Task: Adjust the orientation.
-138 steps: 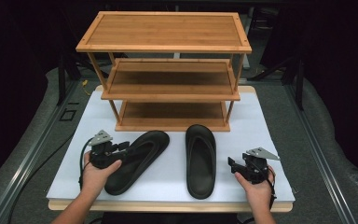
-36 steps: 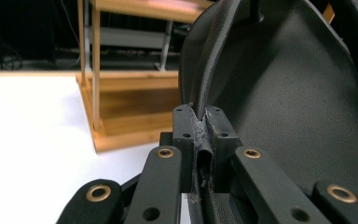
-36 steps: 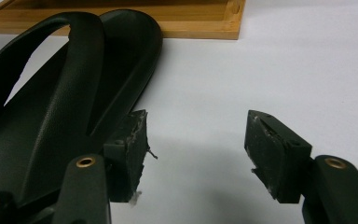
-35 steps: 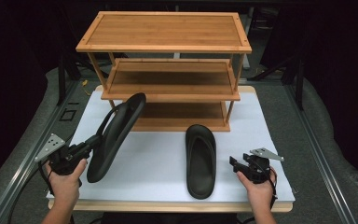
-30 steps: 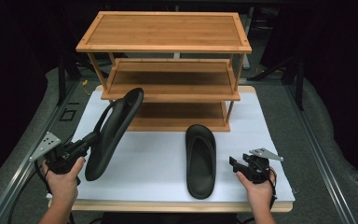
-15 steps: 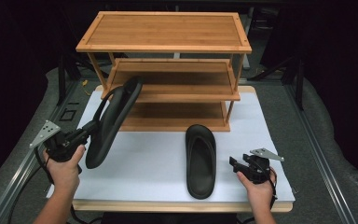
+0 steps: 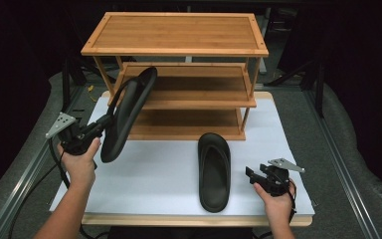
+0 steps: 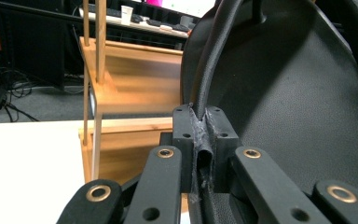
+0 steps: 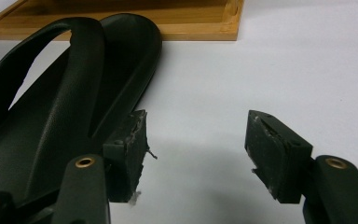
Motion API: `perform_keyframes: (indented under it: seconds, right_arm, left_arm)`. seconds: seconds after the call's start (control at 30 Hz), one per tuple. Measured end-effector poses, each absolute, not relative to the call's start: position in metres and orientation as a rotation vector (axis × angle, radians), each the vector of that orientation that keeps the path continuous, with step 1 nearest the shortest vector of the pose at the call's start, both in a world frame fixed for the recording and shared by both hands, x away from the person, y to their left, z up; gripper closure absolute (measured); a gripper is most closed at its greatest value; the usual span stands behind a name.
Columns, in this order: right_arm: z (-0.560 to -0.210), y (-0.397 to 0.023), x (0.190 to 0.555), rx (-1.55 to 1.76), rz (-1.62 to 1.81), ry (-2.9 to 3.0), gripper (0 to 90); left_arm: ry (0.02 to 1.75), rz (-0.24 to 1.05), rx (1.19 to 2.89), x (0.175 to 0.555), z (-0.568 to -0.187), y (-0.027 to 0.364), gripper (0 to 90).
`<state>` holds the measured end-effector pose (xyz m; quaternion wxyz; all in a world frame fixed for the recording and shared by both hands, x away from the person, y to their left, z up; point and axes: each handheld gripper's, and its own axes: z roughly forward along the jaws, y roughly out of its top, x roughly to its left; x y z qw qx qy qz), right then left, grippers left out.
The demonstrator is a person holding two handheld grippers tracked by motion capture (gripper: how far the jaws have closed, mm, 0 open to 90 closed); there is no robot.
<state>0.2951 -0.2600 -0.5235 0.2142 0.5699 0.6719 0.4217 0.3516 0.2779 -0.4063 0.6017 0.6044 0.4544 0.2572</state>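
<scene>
We see a white table (image 7: 169,174) with a slipper (image 7: 214,172) lying flat by our right gripper (image 7: 252,175), whose jaws are spread and empty. Our left gripper (image 7: 99,128) pinches the strap of the raised slipper (image 7: 127,112) before the rack (image 7: 179,59). The room behind is dark and hard to make out.

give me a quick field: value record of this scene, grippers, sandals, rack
left gripper: shut on the strap of the lifted sandal
lifted sandal: black, held tilted in the air in front of the rack's left side
right gripper: open, low over the table, holding nothing
second sandal: black, lying flat on the white sheet, just left of the right gripper
rack: wooden, three shelves, nothing visible on them
white sheet: covers the tabletop
</scene>
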Motion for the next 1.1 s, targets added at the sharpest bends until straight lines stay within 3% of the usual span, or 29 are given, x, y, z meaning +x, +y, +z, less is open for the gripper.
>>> perform_keyframes:
  seconds: [0.37, 1.1]
  right_arm:
    - [-0.521, -0.262, 0.293, 1.579, 1.191, 1.858, 38.5]
    - [-0.52, -0.266, 0.291, 1.581, 1.21, 1.846, 38.4]
  left_arm:
    - [1.087, 0.615, 1.381, 0.391, -0.385, 0.267, 84.5]
    - [1.158, 0.701, 1.383, 0.452, -0.381, 0.214, 84.5]
